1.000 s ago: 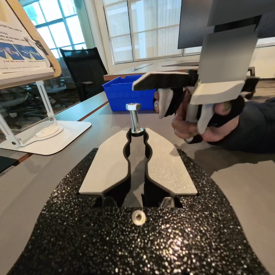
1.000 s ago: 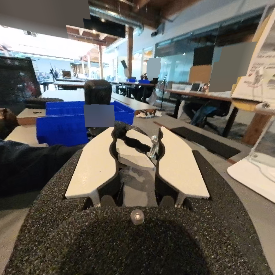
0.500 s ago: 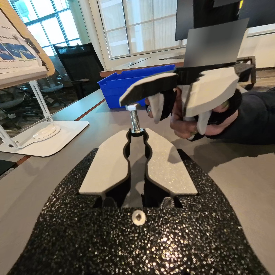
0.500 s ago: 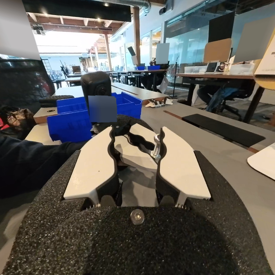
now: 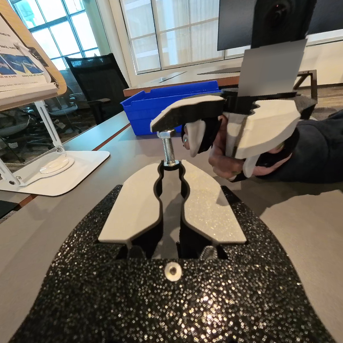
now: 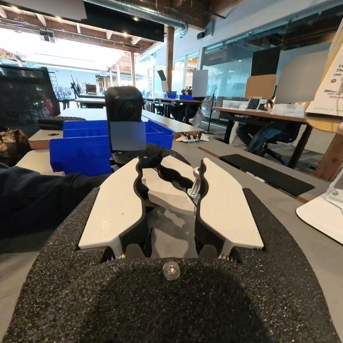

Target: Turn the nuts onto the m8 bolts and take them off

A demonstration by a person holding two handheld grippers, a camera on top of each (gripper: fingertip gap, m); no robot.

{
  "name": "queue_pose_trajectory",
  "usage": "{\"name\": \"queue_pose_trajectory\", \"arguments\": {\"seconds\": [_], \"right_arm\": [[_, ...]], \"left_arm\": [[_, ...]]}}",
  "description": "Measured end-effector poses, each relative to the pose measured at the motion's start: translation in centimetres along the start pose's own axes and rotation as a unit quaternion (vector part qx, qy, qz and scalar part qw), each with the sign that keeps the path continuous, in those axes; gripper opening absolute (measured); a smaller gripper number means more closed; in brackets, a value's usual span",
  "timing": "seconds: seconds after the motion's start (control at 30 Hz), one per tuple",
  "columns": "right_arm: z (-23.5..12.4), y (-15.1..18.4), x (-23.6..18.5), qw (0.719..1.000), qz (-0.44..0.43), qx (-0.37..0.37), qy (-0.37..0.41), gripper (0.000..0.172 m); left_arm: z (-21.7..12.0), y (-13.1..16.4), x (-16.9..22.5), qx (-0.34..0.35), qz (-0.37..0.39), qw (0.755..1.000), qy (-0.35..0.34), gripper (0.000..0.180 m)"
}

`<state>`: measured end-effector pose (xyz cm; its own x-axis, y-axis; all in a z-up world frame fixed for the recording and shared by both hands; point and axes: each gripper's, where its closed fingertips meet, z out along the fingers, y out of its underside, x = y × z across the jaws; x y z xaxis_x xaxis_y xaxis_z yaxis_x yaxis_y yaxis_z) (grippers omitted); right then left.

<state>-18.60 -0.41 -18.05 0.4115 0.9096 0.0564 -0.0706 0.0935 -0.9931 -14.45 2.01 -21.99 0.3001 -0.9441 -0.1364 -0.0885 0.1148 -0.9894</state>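
My left gripper is shut on a silver nut at its fingertips. A silver bolt stands upright out of the nut, head on top. My right gripper comes in from the right with its jaws wide apart, and one finger lies over the bolt head. In the right wrist view the right gripper is open. The bolt stands close against the inner edge of its right finger, with the nut at the bolt's foot. The left gripper's white fingers lie between the jaws.
A blue bin stands behind the bolt on the grey table. A white stand base carries a sheet holder at the left. In the right wrist view there are blue bins at the left and a black mat at the right.
The right gripper has moved in toward the bolt, so one finger now lies over the bolt head, and its jaws have widened a little. The left gripper has kept its hold on the nut.
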Motion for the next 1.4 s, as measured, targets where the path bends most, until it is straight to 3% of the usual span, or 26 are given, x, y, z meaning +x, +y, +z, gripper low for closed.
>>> {"name": "queue_pose_trajectory", "arguments": {"seconds": [0.37, 0.5, 1.07, 1.17, 1.4], "right_arm": [[0.0, 0.0, 0.1, 1.000, -0.007, 0.017, 0.004, 0.059], [-0.7, -1.4, -0.1, 0.997, 0.002, 0.072, 0.001, 0.070], [-0.7, 0.0, 0.1, 0.998, -0.010, 0.061, 0.018, 0.067], [-0.9, -0.1, -0.8, 0.998, -0.004, 0.065, -0.011, 0.055], [-0.8, -0.3, 0.3, 0.997, -0.009, 0.070, 0.027, 0.064]], "left_arm": [[0.1, 0.0, 0.0, -0.002, 0.000, 1.000, 0.001, 0.015], [0.0, -0.1, -0.1, 0.004, -0.004, 1.000, -0.002, 0.015], [-0.5, -0.6, -0.7, 0.026, -0.024, 0.999, -0.010, 0.015], [-0.5, -0.6, -0.7, 0.028, -0.025, 0.999, -0.010, 0.015], [-0.4, -0.5, -0.7, 0.023, -0.023, 0.999, -0.009, 0.015]]}}
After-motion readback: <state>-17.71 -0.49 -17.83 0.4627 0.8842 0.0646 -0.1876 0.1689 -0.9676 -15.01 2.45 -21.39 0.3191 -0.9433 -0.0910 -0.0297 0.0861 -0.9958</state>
